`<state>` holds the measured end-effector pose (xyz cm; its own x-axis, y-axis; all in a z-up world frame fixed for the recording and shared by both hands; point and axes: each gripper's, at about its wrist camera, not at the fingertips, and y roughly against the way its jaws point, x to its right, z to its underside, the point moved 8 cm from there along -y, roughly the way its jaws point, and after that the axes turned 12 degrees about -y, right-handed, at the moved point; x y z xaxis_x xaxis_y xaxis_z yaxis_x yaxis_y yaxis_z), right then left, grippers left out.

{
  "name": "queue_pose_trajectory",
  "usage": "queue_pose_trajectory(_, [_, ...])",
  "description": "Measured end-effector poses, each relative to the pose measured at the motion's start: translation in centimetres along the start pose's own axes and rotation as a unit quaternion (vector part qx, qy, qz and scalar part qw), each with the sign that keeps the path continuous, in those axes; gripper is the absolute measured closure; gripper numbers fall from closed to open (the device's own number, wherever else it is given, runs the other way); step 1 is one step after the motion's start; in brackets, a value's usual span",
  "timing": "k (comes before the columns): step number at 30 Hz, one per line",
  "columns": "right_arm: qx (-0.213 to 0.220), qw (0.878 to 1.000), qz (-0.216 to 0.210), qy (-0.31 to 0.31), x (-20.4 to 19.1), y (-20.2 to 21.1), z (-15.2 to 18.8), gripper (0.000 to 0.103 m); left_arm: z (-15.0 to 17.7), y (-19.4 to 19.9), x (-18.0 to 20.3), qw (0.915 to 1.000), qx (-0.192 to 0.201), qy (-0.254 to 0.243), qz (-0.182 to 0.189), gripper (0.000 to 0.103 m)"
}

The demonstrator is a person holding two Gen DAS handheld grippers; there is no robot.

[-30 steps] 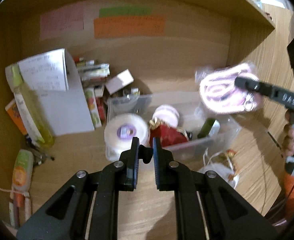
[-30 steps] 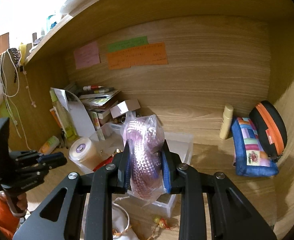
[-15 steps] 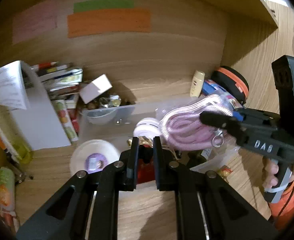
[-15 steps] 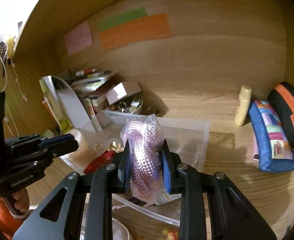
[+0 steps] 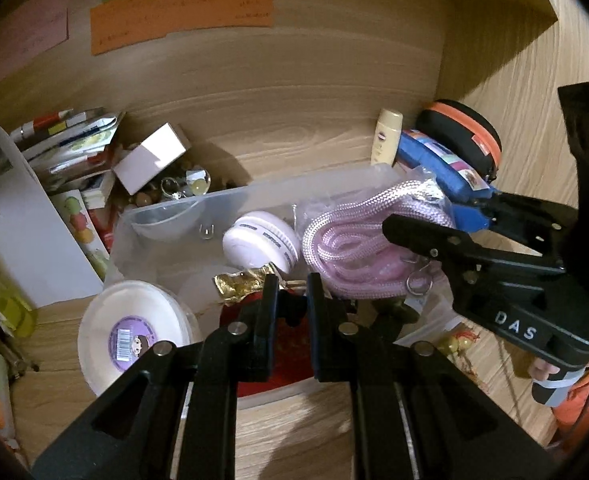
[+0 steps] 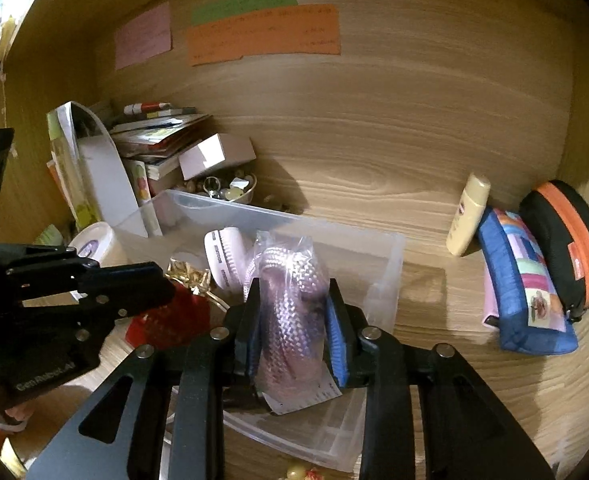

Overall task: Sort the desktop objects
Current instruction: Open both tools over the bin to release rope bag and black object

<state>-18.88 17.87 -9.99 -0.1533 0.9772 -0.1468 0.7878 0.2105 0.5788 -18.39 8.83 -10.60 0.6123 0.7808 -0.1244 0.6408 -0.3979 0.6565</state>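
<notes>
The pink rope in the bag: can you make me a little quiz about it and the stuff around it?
1. True or false: the pink rope sits between the fingers of the right claw.
2. What is right under the rope? A) the clear bin B) the blue pouch C) the white box
3. Fill in: the orange note on the back wall has a ____ note just above it.

Key:
1. True. The claw is opening, with the rope between its fingers.
2. A. The rope hangs over the bin, next to a round white case.
3. Green.
</notes>
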Motion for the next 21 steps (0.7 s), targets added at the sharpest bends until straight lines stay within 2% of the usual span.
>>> queue_pose_trajectory(2, [0.010,1.000,0.015,0.012,-0.1,0.2,-0.1,0.067,0.0,0.0,0.0,1.0000,0.001,0.001,0.002,0.091])
queue_pose_trajectory(4, [0.022,0.999,0.025,0.021,-0.2,0.5,-0.3,0.054,0.0,0.0,0.0,1.0000,0.000,0.002,0.003,0.091])
queue_pose_trajectory(6, [0.031,0.999,0.028,0.027,-0.4,0.8,-0.4,0.050,0.0,0.0,-0.1,1.0000,0.000,0.003,0.004,0.090])
queue_pose_trajectory(9, [0.038,0.998,0.030,0.028,-0.3,1.1,-0.6,0.043,0.0,0.2,-0.3,1.0000,0.001,0.009,0.005,0.083])
queue_pose_trajectory(12, [0.041,0.998,0.029,0.026,-0.3,1.3,-0.7,0.042,-0.2,0.8,-0.5,0.9998,0.010,0.014,0.005,0.073])
queue_pose_trajectory(14, [0.041,0.999,0.027,0.024,-0.2,1.3,-0.8,0.041,-0.5,1.3,-0.6,0.9997,0.016,0.017,0.001,0.059])
queue_pose_trajectory(15, [0.041,0.999,0.026,0.022,-0.2,1.3,-0.8,0.040,-0.6,1.7,-0.7,0.9996,0.021,0.016,-0.002,0.056])
queue_pose_trajectory(17, [0.043,0.999,0.024,0.021,-0.1,1.5,-0.9,0.034,-0.7,2.3,-0.7,0.9995,0.024,0.015,-0.013,0.040])
queue_pose_trajectory(19, [0.049,0.998,0.023,0.019,-0.1,2.0,-1.0,0.027,-0.8,2.8,-0.8,0.9992,0.029,0.014,-0.021,0.035])
queue_pose_trajectory(21, [0.053,0.998,0.019,0.020,-0.3,2.6,-1.2,0.026,-0.8,3.4,-0.9,0.9991,0.030,0.012,-0.028,0.031])
